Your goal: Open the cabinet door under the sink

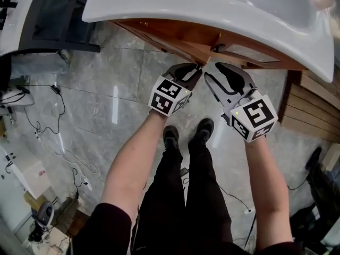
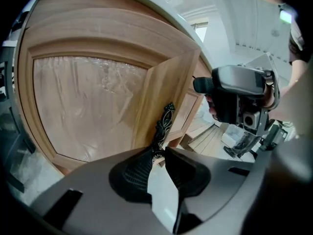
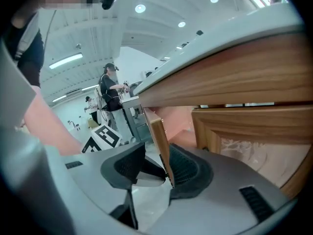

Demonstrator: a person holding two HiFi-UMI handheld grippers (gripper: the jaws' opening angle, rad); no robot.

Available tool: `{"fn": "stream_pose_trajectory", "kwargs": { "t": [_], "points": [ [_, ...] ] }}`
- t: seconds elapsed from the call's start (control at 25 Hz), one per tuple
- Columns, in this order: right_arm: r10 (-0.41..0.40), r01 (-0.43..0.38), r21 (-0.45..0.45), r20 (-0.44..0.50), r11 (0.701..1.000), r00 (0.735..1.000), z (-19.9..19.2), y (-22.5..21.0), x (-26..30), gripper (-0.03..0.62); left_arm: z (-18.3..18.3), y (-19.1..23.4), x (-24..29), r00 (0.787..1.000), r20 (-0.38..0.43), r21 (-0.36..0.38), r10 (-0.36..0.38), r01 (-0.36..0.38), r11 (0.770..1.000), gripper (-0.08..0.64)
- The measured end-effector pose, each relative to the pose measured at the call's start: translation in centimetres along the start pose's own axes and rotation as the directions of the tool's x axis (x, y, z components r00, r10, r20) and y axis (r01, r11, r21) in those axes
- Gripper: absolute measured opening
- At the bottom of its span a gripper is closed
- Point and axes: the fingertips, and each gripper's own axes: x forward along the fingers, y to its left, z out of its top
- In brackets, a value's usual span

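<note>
A white sink (image 1: 212, 9) tops the wooden cabinet (image 1: 159, 31). One cabinet door (image 1: 187, 49) stands ajar, swung out toward me. My left gripper (image 1: 197, 69) is shut on the lower end of that door's ornate black handle (image 2: 164, 121); the handle runs down between the gripper's (image 2: 159, 153) pads. My right gripper (image 1: 212, 70) is just to the right, open, with the ajar door's free edge (image 3: 159, 131) between its jaws (image 3: 161, 168), close against the right-hand pad. A closed door with a frosted panel (image 2: 88, 102) is left of the ajar one; another (image 3: 254, 141) is to its right.
My legs and shoes (image 1: 186, 134) stand on the grey marble floor directly below the grippers. Cables (image 1: 53, 110) trail over the floor at the left. Wooden slats (image 1: 313, 105) lie at the right. A person (image 3: 110, 89) works far back in the room.
</note>
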Motion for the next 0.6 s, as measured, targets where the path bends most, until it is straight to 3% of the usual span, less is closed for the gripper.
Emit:
{"fn": "stream_pose_trajectory", "kwargs": {
  "t": [0.24,0.28,0.4,0.6],
  "points": [
    [-0.045,0.045,-0.043,0.009,0.998,0.999,0.9,0.6,2.4,0.166,-0.5,-0.3,-0.9,0.999,-0.003,0.036,-0.035,0.035,0.999,0.090],
    [-0.048,0.048,-0.044,0.012,0.998,0.999,0.9,0.8,2.6,0.126,-0.6,-0.4,-1.0,0.999,-0.003,0.038,-0.035,0.035,0.999,0.091],
    [-0.056,0.057,-0.042,0.022,0.998,0.998,0.6,1.4,2.6,0.120,-1.1,-0.4,-1.3,0.999,-0.008,0.057,-0.041,0.041,0.998,0.091],
    [-0.044,0.044,-0.046,0.012,0.998,0.999,0.1,3.4,2.5,0.117,-2.2,-0.6,-2.9,1.000,0.007,0.092,-0.020,0.020,0.996,0.097]
  ]
}}
